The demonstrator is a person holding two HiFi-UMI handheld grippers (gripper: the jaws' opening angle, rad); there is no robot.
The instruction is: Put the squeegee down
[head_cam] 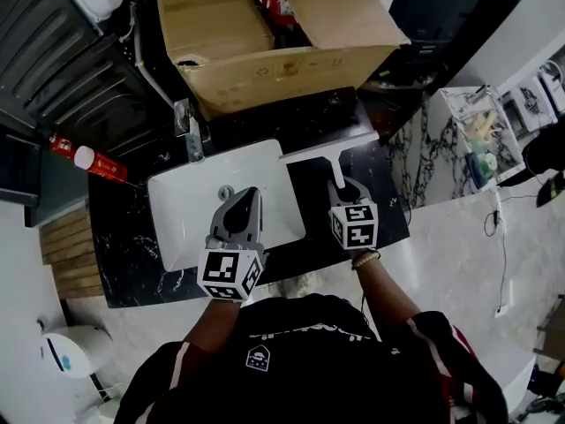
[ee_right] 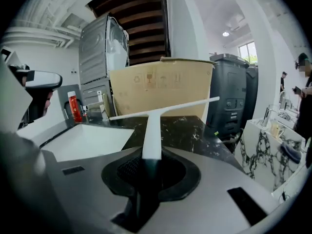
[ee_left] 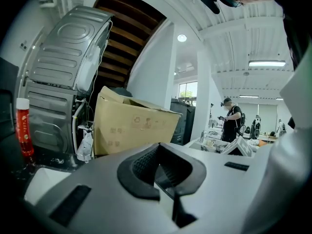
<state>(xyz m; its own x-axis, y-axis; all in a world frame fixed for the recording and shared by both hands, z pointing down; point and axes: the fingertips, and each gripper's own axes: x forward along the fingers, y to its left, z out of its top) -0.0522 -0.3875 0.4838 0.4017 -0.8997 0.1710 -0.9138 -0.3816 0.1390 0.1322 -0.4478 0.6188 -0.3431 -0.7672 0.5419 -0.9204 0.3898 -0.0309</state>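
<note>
A: Where's the squeegee [ee_right: 152, 126] right now?

B: In the right tool [ee_right: 148, 167], which is clamped on the lower end of the handle. The rest sticks out over the dark marbled surface [head_cam: 381, 212], just right of the white sink [head_cam: 181, 193]. Whether the blade end touches the surface, I can't tell.

A: How do you think it will handle?

B: Light and stiff, I'd judge. It's a slim T of smooth white plastic, with a flat tapering handle and a long thin crossbar. The smooth handle could slip or twist, and the wide bar gives it leverage, so holding it low on the handle as now looks sensible.

A: And the surface?

B: Glossy stone, hard and slick. A light thing may skate on it, so it should be laid flat.

A: And the left tool [ee_left: 163, 172]?

B: Its ribbed black pads are closed together with nothing between them, above the sink.
</note>
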